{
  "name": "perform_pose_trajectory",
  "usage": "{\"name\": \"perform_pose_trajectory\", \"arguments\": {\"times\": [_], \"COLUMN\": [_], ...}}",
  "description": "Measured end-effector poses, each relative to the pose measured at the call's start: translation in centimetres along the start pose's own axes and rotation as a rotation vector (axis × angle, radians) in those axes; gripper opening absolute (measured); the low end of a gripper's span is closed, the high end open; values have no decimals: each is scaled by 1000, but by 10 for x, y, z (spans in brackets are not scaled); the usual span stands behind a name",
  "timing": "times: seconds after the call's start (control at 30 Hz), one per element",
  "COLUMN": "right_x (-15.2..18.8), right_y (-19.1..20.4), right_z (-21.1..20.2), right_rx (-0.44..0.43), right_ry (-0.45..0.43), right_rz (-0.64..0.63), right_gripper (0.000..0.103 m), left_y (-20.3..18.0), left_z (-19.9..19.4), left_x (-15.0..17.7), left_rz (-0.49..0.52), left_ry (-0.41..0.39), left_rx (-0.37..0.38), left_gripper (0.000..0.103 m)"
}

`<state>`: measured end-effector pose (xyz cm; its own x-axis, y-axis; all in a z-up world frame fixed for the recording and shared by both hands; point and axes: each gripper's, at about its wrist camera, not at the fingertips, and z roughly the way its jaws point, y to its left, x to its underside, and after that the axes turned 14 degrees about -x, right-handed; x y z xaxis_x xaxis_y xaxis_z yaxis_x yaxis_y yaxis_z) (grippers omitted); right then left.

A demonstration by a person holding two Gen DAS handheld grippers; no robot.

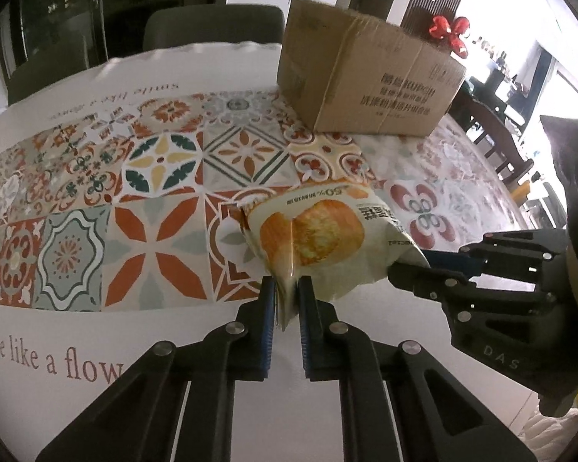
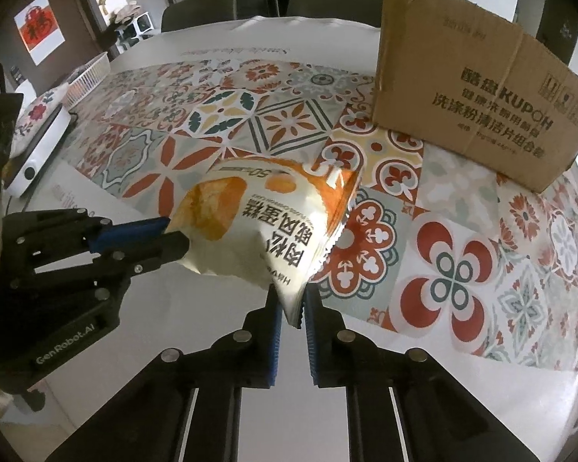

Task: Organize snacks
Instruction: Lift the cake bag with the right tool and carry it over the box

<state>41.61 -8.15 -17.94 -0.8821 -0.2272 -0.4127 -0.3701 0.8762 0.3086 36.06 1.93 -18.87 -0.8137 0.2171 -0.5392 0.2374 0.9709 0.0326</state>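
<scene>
A white and orange snack bag [image 1: 320, 231] with a cake picture is held just above the patterned tablecloth. My left gripper [image 1: 287, 292] is shut on the bag's near edge. My right gripper [image 2: 291, 304] is shut on the bag's other end [image 2: 273, 223]. In the left wrist view the right gripper [image 1: 408, 269] comes in from the right. In the right wrist view the left gripper [image 2: 173, 235] comes in from the left. A brown cardboard box [image 1: 366, 77] stands on the table beyond the bag; it also shows in the right wrist view [image 2: 474, 88].
The round table carries a tile-patterned cloth [image 1: 154, 177]. Dark chairs [image 1: 212, 27] stand at the far side. In the right wrist view a white basket [image 2: 88, 77] and a white appliance [image 2: 38, 150] sit at the left edge.
</scene>
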Motion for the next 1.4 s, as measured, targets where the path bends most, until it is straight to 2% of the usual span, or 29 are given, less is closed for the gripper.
{"name": "perform_pose_trajectory", "arguments": {"times": [0.23,0.4,0.77,1.07,1.4], "right_x": [10,14,6,-21,-61], "right_y": [10,13,1,-30,-66], "right_z": [-29,-58,-141,-187,-209], "right_rx": [2,8,39,81,92], "right_ry": [-44,-104,-286,-407,-467], "right_rz": [-27,-40,-43,-47,-48], "right_gripper": [12,12,12,12,12], "left_y": [-10,-22,-60,-92,-112], "left_z": [-34,-66,-126,-140,-133], "left_x": [1,-6,-52,-102,-161], "left_rz": [3,11,23,53,56], "left_ry": [-63,-143,-317,-417,-458], "left_rx": [-13,-22,-19,-31,-45], "left_gripper": [12,12,12,12,12]}}
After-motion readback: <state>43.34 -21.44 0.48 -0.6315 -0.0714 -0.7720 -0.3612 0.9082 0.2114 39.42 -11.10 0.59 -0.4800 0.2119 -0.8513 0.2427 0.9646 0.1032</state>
